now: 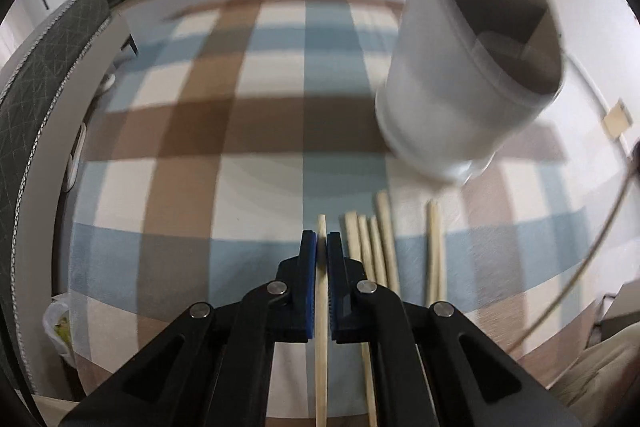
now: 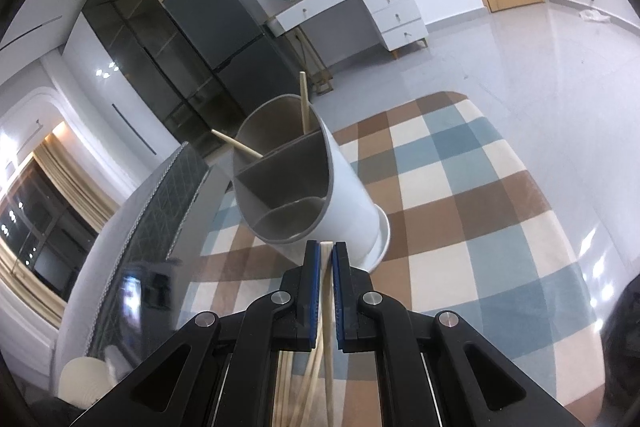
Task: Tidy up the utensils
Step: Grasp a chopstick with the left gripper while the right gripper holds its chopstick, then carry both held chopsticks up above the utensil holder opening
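Observation:
My left gripper (image 1: 321, 241) is shut on one pale wooden chopstick (image 1: 321, 307) just above a glass table with a checked rug beneath it. Several more chopsticks (image 1: 378, 247) lie flat to its right. The white divided utensil holder (image 1: 468, 67) stands ahead to the right, blurred. My right gripper (image 2: 327, 251) is shut on another wooden chopstick (image 2: 327, 327), its tip close to the near rim of the holder (image 2: 344, 195). Two chopsticks (image 2: 305, 103) stand in the holder's far compartment.
A grey padded chair back (image 1: 36, 67) stands at the table's left edge; it also shows in the right wrist view (image 2: 160, 211). A thin wire (image 1: 592, 259) curves at the right. A dark fridge (image 2: 228, 27) and a white desk (image 2: 360, 3) stand far back.

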Demonstrator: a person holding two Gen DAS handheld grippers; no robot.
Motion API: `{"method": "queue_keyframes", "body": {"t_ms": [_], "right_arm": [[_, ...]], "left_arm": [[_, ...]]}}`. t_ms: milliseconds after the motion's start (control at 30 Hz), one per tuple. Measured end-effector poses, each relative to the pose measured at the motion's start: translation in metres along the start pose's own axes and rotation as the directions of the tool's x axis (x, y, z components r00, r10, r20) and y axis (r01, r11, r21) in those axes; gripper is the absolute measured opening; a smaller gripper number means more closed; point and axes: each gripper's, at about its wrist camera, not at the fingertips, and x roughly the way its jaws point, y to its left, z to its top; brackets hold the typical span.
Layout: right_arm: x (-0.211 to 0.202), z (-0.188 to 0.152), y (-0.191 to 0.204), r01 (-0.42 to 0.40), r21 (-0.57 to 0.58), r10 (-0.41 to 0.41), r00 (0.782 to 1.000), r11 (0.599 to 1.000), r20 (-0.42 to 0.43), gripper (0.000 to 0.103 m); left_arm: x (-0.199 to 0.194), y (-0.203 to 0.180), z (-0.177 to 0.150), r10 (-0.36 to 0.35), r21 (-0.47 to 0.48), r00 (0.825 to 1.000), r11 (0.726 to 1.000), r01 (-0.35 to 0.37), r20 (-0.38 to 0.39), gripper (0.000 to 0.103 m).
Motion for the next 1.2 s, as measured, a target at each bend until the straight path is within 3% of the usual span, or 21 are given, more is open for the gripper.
{"method": "queue_keyframes", "body": {"t_ms": [167, 300, 867, 1200], "right_arm": [[-0.013, -0.008, 0.016, 0.007, -0.057, -0.006, 1.000, 0.998, 0.018, 0.005], [-0.025, -0.015, 0.026, 0.013, -0.088, -0.010, 0.999, 0.996, 0.034, 0.005], [-0.054, -0.007, 0.042, 0.002, -0.096, 0.010, 0.993, 0.995, 0.121, 0.005], [-0.045, 0.017, 0.056, -0.011, -0.121, 0.027, 0.990, 0.993, 0.137, 0.005]], "left_arm": [[-0.044, 0.008, 0.004, -0.072, -0.030, 0.987, 0.997, 0.077, 0.145, 0.001], [-0.063, 0.010, 0.006, -0.099, -0.008, 0.974, 0.995, 0.103, 0.203, 0.001], [-0.103, -0.001, 0.018, -0.150, 0.073, 0.955, 0.988, 0.135, 0.254, 0.001], [-0.131, -0.012, 0.055, -0.212, 0.105, 0.938, 0.976, 0.190, 0.276, 0.001]]}}
